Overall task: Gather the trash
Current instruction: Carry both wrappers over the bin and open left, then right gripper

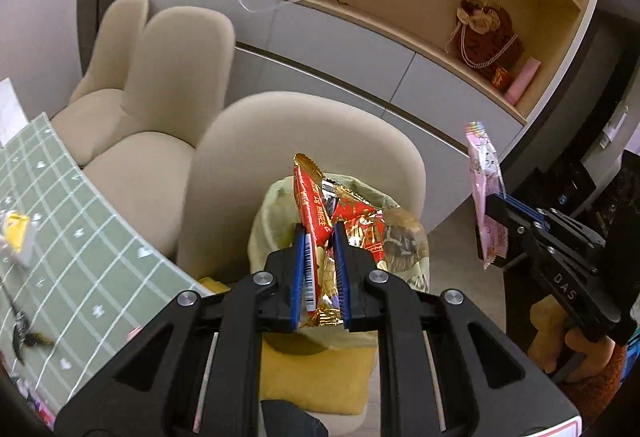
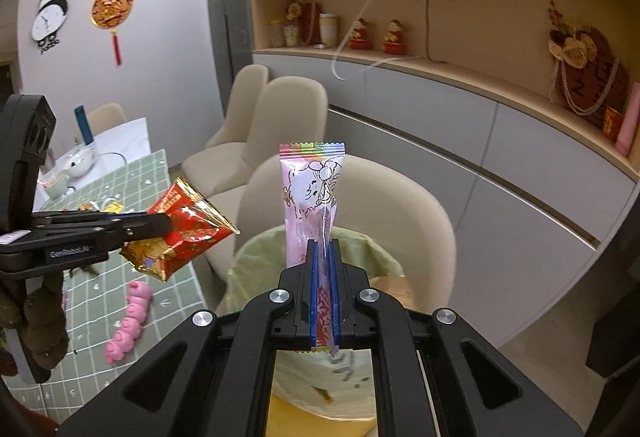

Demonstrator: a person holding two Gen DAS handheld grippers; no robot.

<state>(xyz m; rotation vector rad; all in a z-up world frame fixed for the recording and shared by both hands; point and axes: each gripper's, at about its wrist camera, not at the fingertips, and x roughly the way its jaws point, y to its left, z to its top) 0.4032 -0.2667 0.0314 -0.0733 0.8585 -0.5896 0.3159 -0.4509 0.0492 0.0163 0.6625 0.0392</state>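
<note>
A red and gold foil wrapper (image 1: 320, 213) is seen, and a pink wrapper (image 2: 310, 197) printed with a line-drawn cartoon under a rainbow-striped edge. The bin liner (image 2: 360, 249) is pale green; the tablecloth (image 1: 80, 237) is sage green, gridded white. The chairs (image 1: 168, 77) are cream.

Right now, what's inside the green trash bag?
In the left wrist view, the green trash bag shows a brownish crumpled wrapper near its rim. The red-and-gold wrapper in the left tool covers most of the opening, so deeper contents cannot be seen.
</note>
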